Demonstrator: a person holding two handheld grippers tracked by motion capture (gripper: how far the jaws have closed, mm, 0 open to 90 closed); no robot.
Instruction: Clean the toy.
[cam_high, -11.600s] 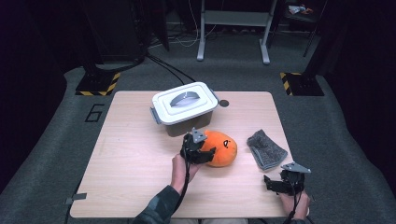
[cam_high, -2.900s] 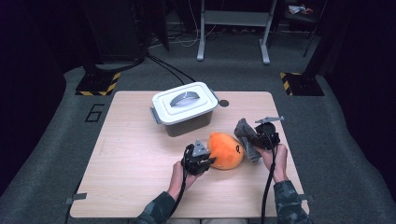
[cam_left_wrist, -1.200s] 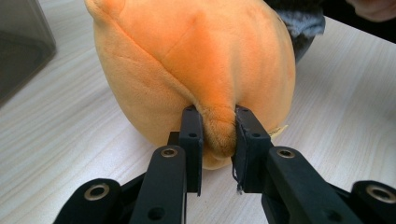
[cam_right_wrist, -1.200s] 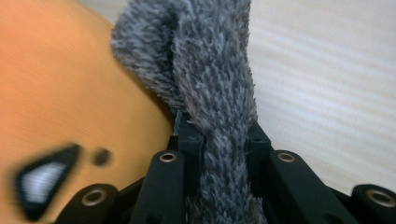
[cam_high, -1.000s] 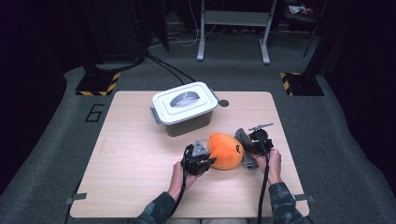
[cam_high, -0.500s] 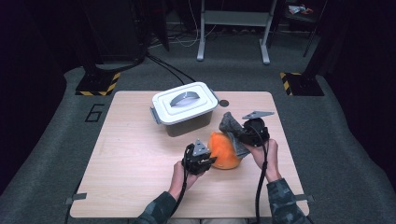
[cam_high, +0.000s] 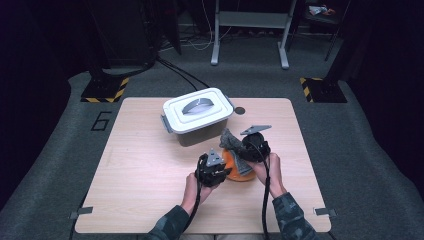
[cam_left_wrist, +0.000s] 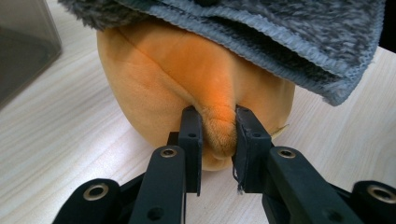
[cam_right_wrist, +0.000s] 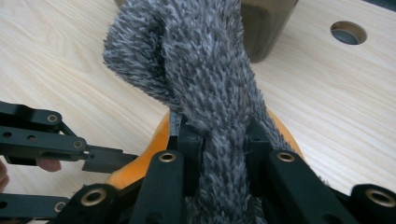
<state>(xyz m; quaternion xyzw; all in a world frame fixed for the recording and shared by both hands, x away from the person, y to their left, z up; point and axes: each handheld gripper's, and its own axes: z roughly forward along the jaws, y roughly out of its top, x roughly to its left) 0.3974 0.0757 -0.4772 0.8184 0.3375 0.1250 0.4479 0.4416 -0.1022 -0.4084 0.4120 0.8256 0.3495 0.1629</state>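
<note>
**A:** My left gripper (cam_left_wrist: 214, 140) is pinched on a fold of the orange plush (cam_left_wrist: 187, 79), jaws drawn narrow with a nub of fabric squeezed between them. In the high view that gripper (cam_high: 212, 170) sits low of centre, at the left flank of the plush (cam_high: 235, 172).

**B:** And moving right?

**A:** My right gripper (cam_right_wrist: 219, 140) is clamped on the grey cloth (cam_right_wrist: 196, 60); the pile bulges out above the jaws. In the high view it (cam_high: 255, 147) sits just right of centre, with the cloth (cam_high: 235, 147) draped over the top of the plush.

**B:** What has changed?

**A:** A few seconds ago the cloth lay on the table to the right of the plush, and my right hand was only reaching for it. Half a second ago it was lifted above the plush. Now it is down on it, while my left grip has not shifted. I judge that the wiping or covering stroke is beginning, and the left hold is what keeps the plush from sliding.

**B:** How does the plush look?

**A:** Rounded, soft, bright orange, a seam running down its side. It rests on the wooden table (cam_high: 145, 165) below centre of the high view, just in front of the lidded white box (cam_high: 197, 115), its upper side hidden under the cloth (cam_left_wrist: 261, 37).
</note>
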